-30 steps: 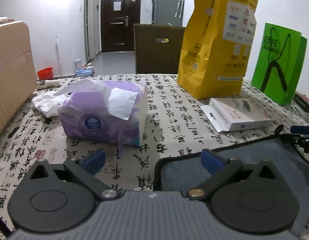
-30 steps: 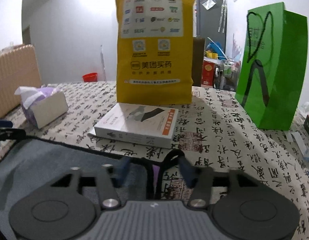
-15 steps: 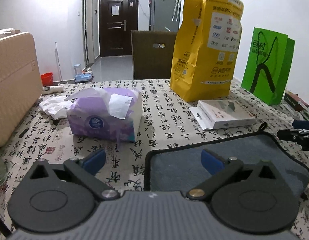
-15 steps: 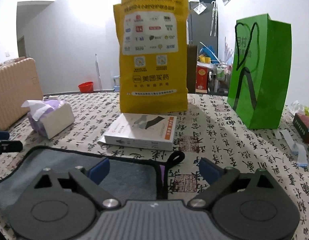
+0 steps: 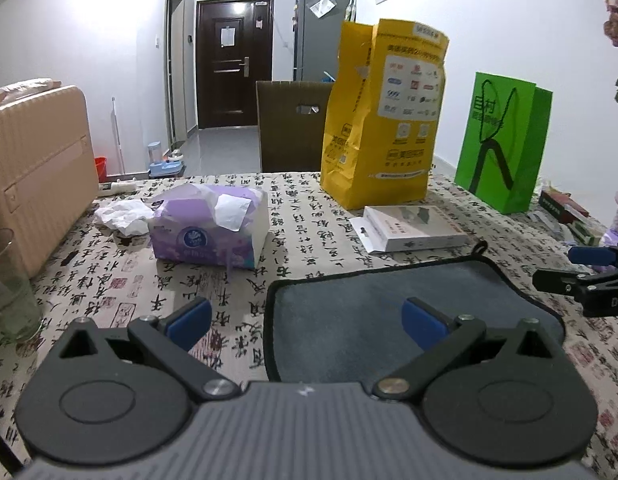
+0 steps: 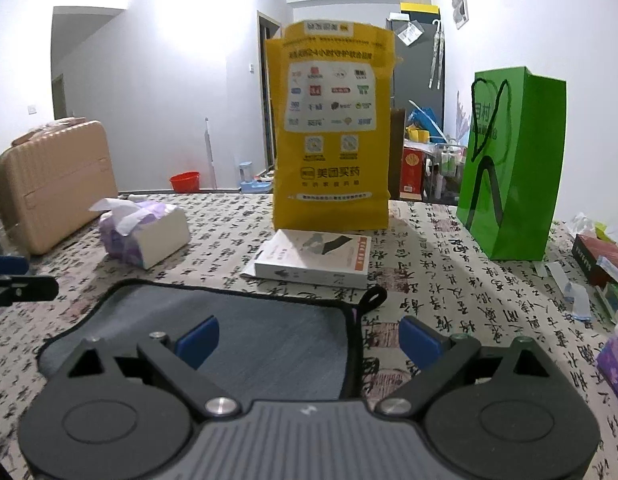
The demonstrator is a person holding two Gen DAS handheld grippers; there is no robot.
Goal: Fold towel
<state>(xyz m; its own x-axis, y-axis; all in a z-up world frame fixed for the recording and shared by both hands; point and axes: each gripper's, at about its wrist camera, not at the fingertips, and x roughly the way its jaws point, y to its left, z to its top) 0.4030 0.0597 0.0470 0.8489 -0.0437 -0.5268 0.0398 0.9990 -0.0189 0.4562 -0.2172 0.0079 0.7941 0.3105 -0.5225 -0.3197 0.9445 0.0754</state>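
Observation:
A grey towel with a black hem lies flat on the calligraphy-print tablecloth; it also shows in the right wrist view, with a black hanging loop at its far right corner. My left gripper is open and empty, raised over the towel's near left corner. My right gripper is open and empty, raised over the towel's near right edge. The right gripper's fingers show at the right edge of the left wrist view.
A purple tissue pack, a white flat box, a tall yellow paper bag and a green bag stand behind the towel. A glass and a beige suitcase are at the left. Small boxes lie at the right.
Both grippers have pulled back and risen from the towel. The right gripper, nearly closed at the loop corner a second ago, has opened wide. The towel lies flat.

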